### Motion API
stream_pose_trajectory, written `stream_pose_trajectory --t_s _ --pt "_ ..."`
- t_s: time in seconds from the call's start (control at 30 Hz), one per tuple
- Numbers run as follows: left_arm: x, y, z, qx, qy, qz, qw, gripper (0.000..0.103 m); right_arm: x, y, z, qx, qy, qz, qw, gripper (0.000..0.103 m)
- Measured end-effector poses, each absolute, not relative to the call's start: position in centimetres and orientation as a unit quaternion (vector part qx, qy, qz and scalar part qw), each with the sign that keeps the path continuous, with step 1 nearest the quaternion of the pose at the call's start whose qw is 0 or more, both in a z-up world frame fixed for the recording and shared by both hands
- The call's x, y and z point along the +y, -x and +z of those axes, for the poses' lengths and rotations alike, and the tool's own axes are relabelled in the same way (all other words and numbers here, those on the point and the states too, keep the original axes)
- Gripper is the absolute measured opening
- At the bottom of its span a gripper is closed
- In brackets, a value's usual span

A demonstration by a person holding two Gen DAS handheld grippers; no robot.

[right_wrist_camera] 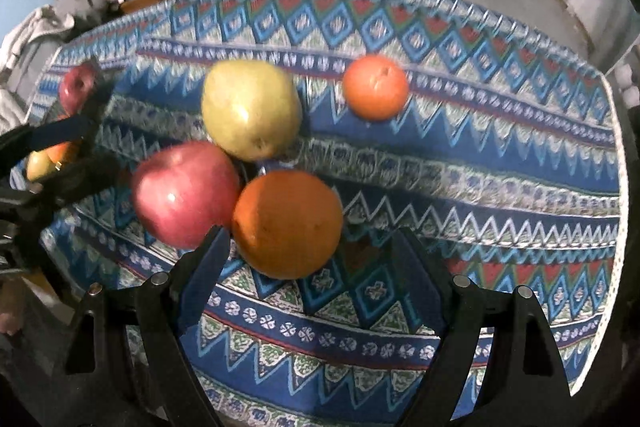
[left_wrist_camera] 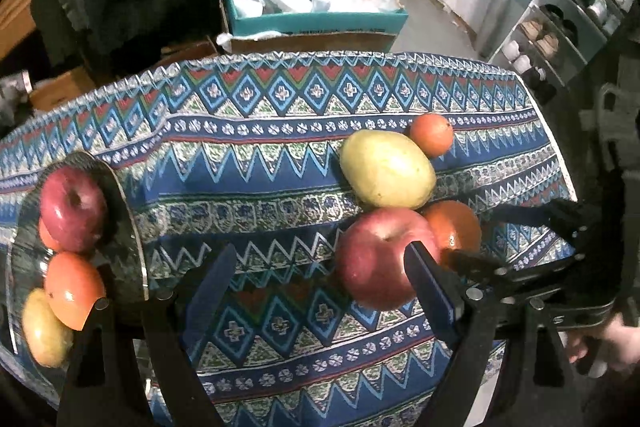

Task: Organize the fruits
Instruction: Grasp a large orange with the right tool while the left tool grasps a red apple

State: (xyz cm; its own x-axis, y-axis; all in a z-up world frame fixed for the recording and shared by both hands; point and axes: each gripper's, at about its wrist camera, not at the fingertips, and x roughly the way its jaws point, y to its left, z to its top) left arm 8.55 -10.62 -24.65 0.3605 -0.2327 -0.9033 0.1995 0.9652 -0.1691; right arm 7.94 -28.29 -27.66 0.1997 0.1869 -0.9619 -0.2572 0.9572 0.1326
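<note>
Left view: we look along the left gripper point(left_wrist_camera: 316, 271) at a table with a blue patterned cloth point(left_wrist_camera: 260, 187).
Left gripper: its two blue fingers point(left_wrist_camera: 430, 279) are spread wide, and we see nothing held between them.
Red apple: a big red apple point(left_wrist_camera: 380, 255) lies on the cloth, just at the tip of the right-side finger.
Other fruit: a yellow-green pear point(left_wrist_camera: 386, 169) sits behind the apple, a big orange point(left_wrist_camera: 454, 225) is beside it, and a small orange point(left_wrist_camera: 431, 133) is farther back.
Bowl: a glass bowl point(left_wrist_camera: 128, 227) at the left holds a second red apple point(left_wrist_camera: 72, 209), an orange fruit point(left_wrist_camera: 72, 289) and a yellow fruit point(left_wrist_camera: 44, 327).
Right gripper: we see it reach in from the right point(left_wrist_camera: 472, 263) near the big orange.
Right view: we look along the right gripper point(right_wrist_camera: 316, 263) at the same cloth point(right_wrist_camera: 480, 167).
Right gripper state: its fingers point(right_wrist_camera: 208, 267) are wide apart and hold nothing.
Big orange: it point(right_wrist_camera: 286, 223) lies just ahead, between the finger tips, touching the red apple point(right_wrist_camera: 184, 193).
Pear: it point(right_wrist_camera: 250, 109) lies behind those two.
Small orange: it point(right_wrist_camera: 375, 87) sits alone, farther back.
Bowl side: the bowl fruit shows at the far left, partly hidden by the left gripper point(right_wrist_camera: 60, 135).
</note>
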Motion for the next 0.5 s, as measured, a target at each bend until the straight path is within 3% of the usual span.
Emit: stream_pose_trajectory --t_s 0.3,0.4,0.5 --pt "-10.5 -8.8 -25.8 0.561 0.035 -0.132 0.816 0.087 -27.2 -8.0 -29.9 0.628 0.038 0.168 0.759 0.082" --pt "-10.6 -8.9 -25.7 0.561 0.042 -0.137 0.815 0.087 -26.9 -8.2 -30.4 0.630 0.032 0.188 0.752 0.068" --pt "-10.9 -9.0 -25.6 0.561 0.050 -0.146 0.813 0.087 -26.2 -8.3 -30.5 0.628 0.044 0.194 0.752 0.065"
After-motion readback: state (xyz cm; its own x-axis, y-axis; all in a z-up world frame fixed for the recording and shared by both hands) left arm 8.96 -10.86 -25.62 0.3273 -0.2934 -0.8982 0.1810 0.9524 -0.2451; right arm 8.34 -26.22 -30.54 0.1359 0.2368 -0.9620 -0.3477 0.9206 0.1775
